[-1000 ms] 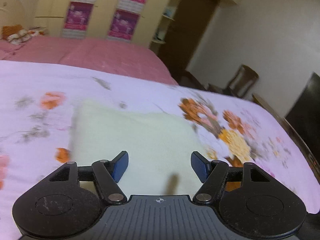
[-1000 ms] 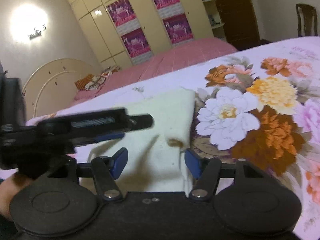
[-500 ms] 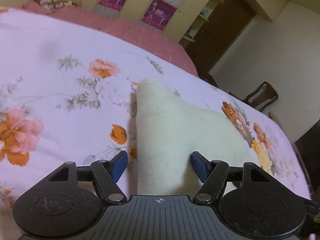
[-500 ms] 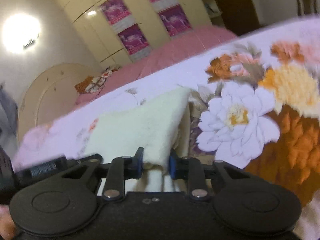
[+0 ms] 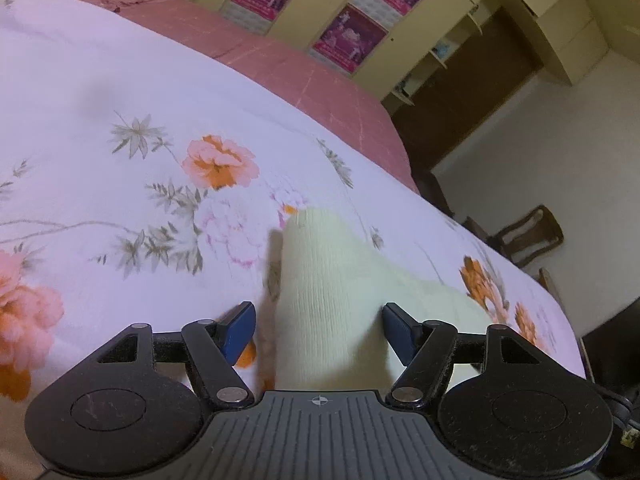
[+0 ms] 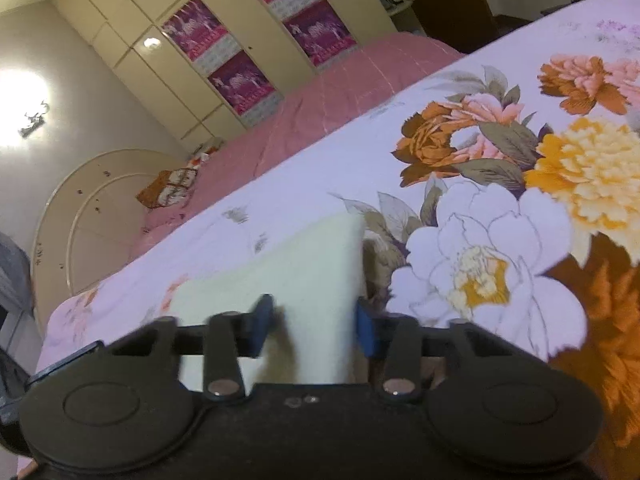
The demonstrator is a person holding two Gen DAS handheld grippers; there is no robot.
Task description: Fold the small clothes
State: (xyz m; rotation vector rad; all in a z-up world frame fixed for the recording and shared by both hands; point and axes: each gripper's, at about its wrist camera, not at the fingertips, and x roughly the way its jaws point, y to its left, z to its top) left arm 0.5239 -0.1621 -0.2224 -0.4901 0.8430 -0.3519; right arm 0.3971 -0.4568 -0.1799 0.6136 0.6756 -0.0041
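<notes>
A small cream knit cloth (image 5: 320, 264) lies on the floral bedsheet (image 5: 120, 140) and rises in a ridge toward the camera. My left gripper (image 5: 318, 330) is open, and the ridge runs between its blue pads. It is close to the right pad and stands apart from the left one. In the right wrist view the cloth (image 6: 312, 256) has its near edge lifted. My right gripper (image 6: 316, 328) is shut on that edge, blue pads against both sides. The cloth's far corner sits beside a large white flower print.
Beyond the floral sheet (image 6: 480, 240) lies a pink quilted bed cover (image 5: 280, 60). A cream wardrobe with purple posters (image 5: 304, 8) lines the far wall. A wooden chair (image 5: 528, 236) stands past the bed's right side, and a rounded headboard (image 6: 80, 200) is at the left.
My right gripper closed on the cloth's near edge and lifted it. My left gripper stayed open, rolled and moved toward the cloth's left side, where the fabric now stands in a ridge.
</notes>
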